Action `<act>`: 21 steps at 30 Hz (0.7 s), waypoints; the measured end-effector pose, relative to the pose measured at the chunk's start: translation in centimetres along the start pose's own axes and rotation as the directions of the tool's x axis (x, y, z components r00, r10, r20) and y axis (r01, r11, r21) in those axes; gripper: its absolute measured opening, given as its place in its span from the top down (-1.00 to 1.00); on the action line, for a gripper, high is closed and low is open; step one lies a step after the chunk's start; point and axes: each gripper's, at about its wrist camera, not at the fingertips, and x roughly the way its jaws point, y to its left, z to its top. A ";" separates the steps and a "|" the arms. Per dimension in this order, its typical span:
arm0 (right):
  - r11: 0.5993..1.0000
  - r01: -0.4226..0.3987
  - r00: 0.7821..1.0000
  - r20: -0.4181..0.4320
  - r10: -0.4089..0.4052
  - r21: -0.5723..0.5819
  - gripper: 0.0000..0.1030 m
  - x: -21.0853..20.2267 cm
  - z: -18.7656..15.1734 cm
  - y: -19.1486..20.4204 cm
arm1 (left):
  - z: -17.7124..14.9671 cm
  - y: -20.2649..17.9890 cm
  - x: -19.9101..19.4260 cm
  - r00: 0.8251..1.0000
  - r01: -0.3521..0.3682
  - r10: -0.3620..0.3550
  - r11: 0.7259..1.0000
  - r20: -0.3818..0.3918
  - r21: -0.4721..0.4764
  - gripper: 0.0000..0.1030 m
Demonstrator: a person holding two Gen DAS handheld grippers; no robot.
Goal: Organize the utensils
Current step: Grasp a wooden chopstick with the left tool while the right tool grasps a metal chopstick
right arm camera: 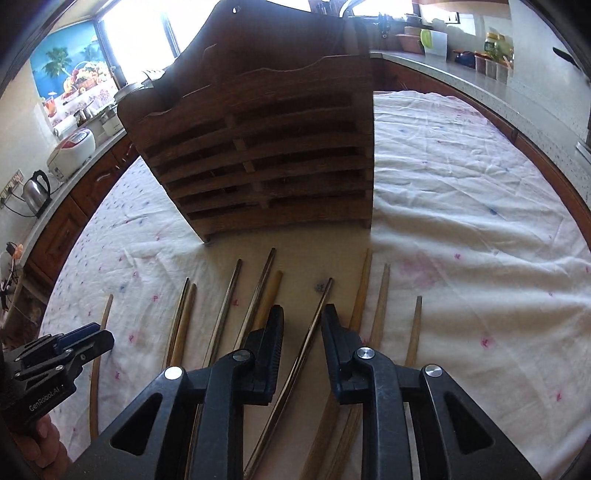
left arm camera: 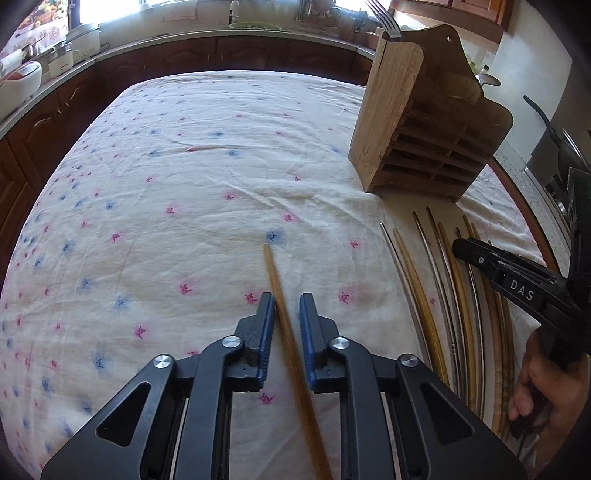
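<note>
A wooden slatted utensil holder (left arm camera: 417, 122) stands on the flowered tablecloth (left arm camera: 207, 177); it fills the middle of the right wrist view (right arm camera: 266, 147). My left gripper (left arm camera: 287, 306) is open, and a single wooden chopstick (left arm camera: 286, 314) lies on the cloth between its jaws. Several wooden and metal chopsticks (left arm camera: 443, 295) lie in a row in front of the holder. My right gripper (right arm camera: 303, 321) is open above that row, with a dark metal chopstick (right arm camera: 314, 325) between its jaws. A fork (left arm camera: 384, 18) stands in the holder.
Dark wood cabinets and a counter (left arm camera: 221, 40) ring the table, with rice cookers (left arm camera: 22, 79) and a kettle (right arm camera: 37, 192) on it. The left gripper shows in the right wrist view (right arm camera: 66, 350) at lower left. A pan handle (left arm camera: 543, 118) sits at far right.
</note>
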 end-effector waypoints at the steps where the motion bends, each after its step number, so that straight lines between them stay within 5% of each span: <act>1: 1.000 0.015 1.000 -0.003 -0.015 -0.019 0.66 0.2 0.2 0.2 | 0.1 0.1 0.1 1.000 0.008 -0.008 1.000 0.002 -0.002 0.86; 6: 0.997 0.050 0.999 -0.004 -0.050 -0.052 0.86 0.4 0.4 0.5 | 0.0 0.5 -0.1 0.999 0.039 -0.039 0.999 0.004 -0.014 0.89; 13: 0.998 -0.069 0.996 0.053 0.068 0.009 0.91 -2.4 -0.3 0.0 | 0.0 0.6 -3.5 0.991 0.117 -0.115 0.993 0.066 -0.027 0.90; 21: 0.990 -0.141 0.975 0.174 0.138 0.005 0.92 -8.8 -0.1 0.6 | 0.3 0.6 -9.6 0.963 0.206 -0.197 0.978 0.184 -0.028 0.90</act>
